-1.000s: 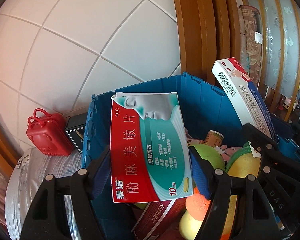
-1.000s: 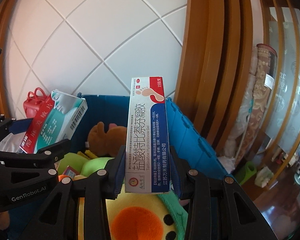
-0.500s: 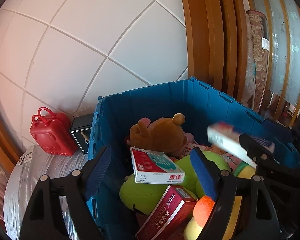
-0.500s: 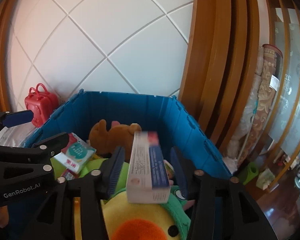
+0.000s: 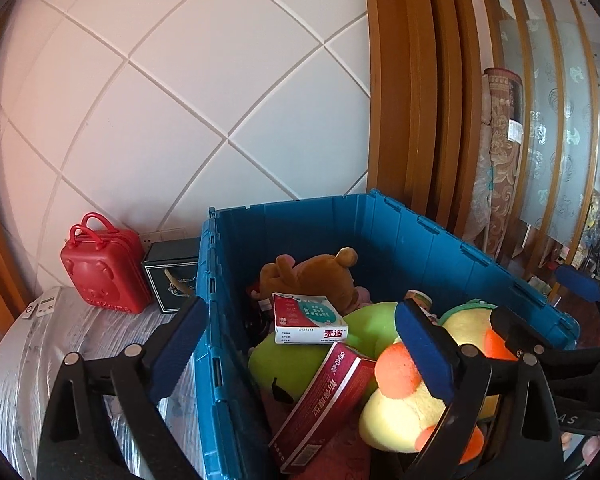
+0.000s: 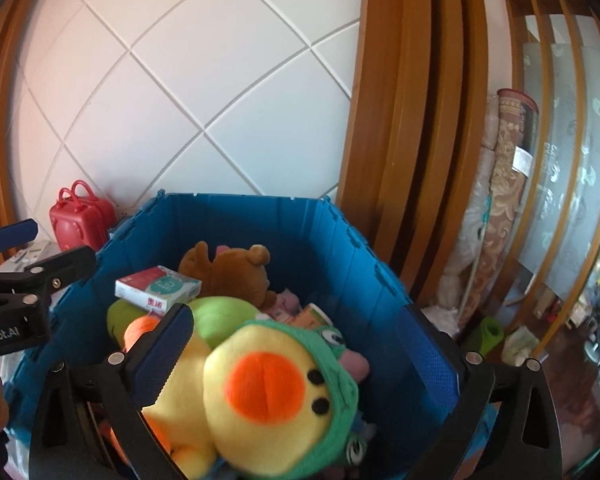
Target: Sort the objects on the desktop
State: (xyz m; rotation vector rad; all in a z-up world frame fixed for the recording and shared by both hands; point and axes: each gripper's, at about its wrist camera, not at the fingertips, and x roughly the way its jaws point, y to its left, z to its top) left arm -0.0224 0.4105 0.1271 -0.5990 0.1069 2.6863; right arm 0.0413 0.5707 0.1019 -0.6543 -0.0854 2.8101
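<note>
Blue crate [image 5: 400, 236] brims with plush toys and medicine boxes

A red-and-teal box [image 5: 306, 318] tops the green plush [image 5: 364, 326]; both grippers [image 5: 296, 344] [image 6: 296, 352] hang over it, jaws opening, empty. A red case [image 5: 100, 272] stands left.

White diamond-panelled wall [image 5: 204, 92], wooden frame [image 5: 404, 100].

Blue crate [image 5: 400, 236] was hard ribbed plastic, slightly glossy. Duck toy [image 6: 260, 392] and brown bear [image 5: 312, 276] were soft fuzzy plush cloth. Medicine box [image 5: 308, 318] and red box [image 5: 324, 400] were smooth printed cardboard with slight sheen. Red mini suitcase [image 5: 100, 272] was glossy moulded plastic. Wall panels [image 5: 180, 100] were matt white; door frame [image 5: 404, 80] was polished wood. Claw pads [image 5: 424, 344] were textured blue rubber on black matt plastic.
</note>
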